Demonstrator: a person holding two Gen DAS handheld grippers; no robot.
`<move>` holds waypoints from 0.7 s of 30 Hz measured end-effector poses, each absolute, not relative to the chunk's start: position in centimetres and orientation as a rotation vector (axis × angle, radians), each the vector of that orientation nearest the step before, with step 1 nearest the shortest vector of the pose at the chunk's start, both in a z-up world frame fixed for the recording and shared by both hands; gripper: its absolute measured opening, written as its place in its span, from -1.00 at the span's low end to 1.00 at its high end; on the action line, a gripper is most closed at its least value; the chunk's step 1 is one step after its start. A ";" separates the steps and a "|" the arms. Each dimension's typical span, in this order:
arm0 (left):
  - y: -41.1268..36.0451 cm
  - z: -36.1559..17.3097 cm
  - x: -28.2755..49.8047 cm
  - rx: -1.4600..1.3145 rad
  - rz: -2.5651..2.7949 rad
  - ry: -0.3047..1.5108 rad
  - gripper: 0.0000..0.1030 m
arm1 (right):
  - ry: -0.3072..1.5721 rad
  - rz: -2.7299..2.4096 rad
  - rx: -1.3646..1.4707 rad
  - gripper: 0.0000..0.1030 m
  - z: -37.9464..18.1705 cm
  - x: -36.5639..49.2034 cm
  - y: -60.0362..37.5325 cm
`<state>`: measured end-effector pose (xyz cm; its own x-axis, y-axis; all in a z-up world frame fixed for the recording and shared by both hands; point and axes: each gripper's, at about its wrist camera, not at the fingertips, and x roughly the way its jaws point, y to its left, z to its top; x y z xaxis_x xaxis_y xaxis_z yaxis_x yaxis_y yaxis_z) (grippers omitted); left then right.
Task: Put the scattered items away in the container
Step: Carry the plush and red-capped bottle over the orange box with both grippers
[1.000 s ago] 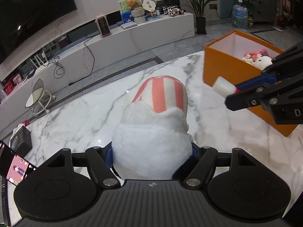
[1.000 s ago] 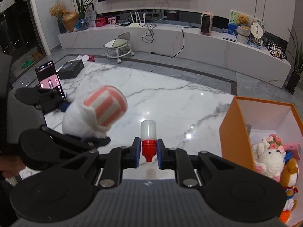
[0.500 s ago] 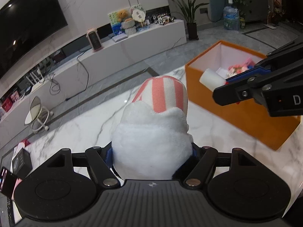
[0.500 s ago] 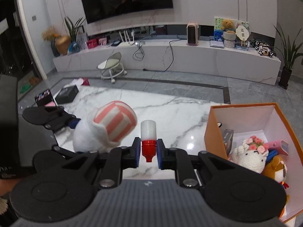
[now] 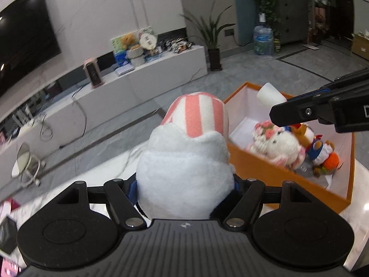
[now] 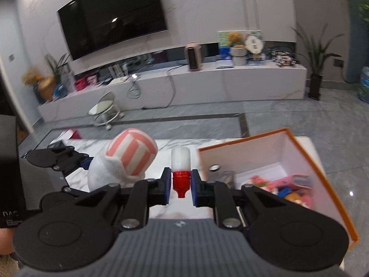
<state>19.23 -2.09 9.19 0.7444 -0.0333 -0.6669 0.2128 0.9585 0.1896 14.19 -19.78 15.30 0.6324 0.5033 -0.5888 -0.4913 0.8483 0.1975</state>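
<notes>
My left gripper (image 5: 185,184) is shut on a white plush toy with a pink-and-white striped top (image 5: 184,157), held above the marble table just left of the orange box (image 5: 265,173). My right gripper (image 6: 181,187) is shut on a small white bottle with a red cap (image 6: 181,168), by its red end. In the left wrist view the right gripper (image 5: 286,115) hangs over the box with the bottle (image 5: 269,94) sticking out. In the right wrist view the plush (image 6: 124,161) is at the left and the orange box (image 6: 322,168) at the right.
The box holds several plush toys (image 5: 279,145) and small items. The marble table (image 6: 161,161) ends just past the box. A black box and a phone (image 5: 8,228) lie at the table's left end. A TV bench (image 6: 207,85) and stool (image 6: 106,108) stand beyond.
Both grippers have moved with their loads toward the orange box and risen. The right gripper with the bottle now hangs over the box opening; the plush is now beside the box's left wall.
</notes>
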 end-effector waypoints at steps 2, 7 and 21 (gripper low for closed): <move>-2.9 9.2 20.0 0.263 -0.161 0.713 0.62 | 0.682 0.532 0.031 -0.63 15.2 14.9 -20.8; -4.4 9.2 21.7 0.241 -0.208 0.691 0.62 | 0.686 0.456 0.065 -0.63 14.7 16.2 -22.7; -6.9 9.8 24.5 0.175 -0.278 0.638 0.62 | 0.710 0.347 0.054 -0.63 12.5 18.0 -25.1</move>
<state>24.53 -6.89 9.79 0.7680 -0.2011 -0.6081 0.3082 0.9483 0.0756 17.97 -25.12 12.52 0.7039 0.3296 -0.6291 -0.2935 0.9416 0.1649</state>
